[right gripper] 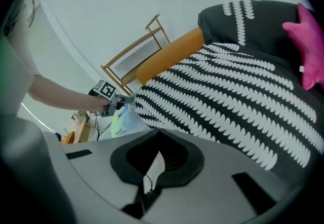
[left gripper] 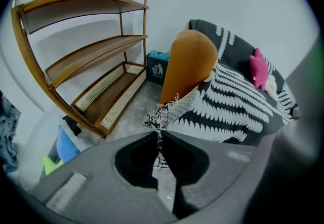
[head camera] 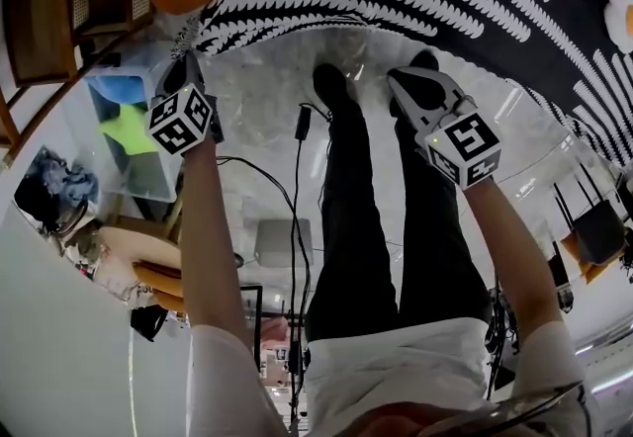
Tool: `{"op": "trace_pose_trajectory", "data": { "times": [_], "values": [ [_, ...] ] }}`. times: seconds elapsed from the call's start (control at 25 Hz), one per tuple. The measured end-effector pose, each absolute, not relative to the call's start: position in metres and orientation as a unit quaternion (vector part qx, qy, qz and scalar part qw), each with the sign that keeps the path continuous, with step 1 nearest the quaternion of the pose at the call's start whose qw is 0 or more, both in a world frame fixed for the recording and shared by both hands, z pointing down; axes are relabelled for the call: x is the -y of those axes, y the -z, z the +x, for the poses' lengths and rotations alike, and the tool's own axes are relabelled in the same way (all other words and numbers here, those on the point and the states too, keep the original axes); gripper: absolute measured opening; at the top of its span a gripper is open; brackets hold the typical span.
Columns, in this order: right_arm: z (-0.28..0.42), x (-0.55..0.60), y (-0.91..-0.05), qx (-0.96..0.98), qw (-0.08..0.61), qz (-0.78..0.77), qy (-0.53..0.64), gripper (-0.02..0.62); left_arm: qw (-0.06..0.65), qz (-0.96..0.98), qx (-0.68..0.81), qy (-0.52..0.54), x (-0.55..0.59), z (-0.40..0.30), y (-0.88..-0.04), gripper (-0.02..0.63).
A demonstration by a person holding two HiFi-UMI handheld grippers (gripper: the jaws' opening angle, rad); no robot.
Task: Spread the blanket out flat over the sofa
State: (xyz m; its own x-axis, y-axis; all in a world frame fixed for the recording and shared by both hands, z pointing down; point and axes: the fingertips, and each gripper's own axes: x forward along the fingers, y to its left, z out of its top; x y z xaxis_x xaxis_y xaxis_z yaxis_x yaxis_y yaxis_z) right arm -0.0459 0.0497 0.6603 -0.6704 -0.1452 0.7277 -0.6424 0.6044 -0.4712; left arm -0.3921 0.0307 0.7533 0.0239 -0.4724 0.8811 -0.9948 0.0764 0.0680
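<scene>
One patterned blanket point(left gripper: 238, 109), one pink cushion point(left gripper: 259, 68), one wooden shelf unit point(left gripper: 96, 49), one bin point(left gripper: 158, 69), one left gripper point(left gripper: 159, 134), one right gripper point(right gripper: 158, 132).

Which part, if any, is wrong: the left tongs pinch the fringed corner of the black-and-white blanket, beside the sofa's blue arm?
The colour: the sofa's arm is orange, not blue, as the left gripper view shows. The left tongs do pinch the black-and-white blanket at its fringed corner beside it.
</scene>
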Motion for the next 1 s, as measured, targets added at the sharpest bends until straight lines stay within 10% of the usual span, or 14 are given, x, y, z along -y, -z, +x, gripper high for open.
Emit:
{"op": "trace_pose_trajectory", "data": {
  "times": [1.0],
  "values": [
    [-0.031, -0.016, -0.565, 0.844, 0.318, 0.260, -0.344, 0.002, 0.417, 0.578, 0.653, -0.256, -0.031, -0.353, -0.656, 0.130]
  ]
}}
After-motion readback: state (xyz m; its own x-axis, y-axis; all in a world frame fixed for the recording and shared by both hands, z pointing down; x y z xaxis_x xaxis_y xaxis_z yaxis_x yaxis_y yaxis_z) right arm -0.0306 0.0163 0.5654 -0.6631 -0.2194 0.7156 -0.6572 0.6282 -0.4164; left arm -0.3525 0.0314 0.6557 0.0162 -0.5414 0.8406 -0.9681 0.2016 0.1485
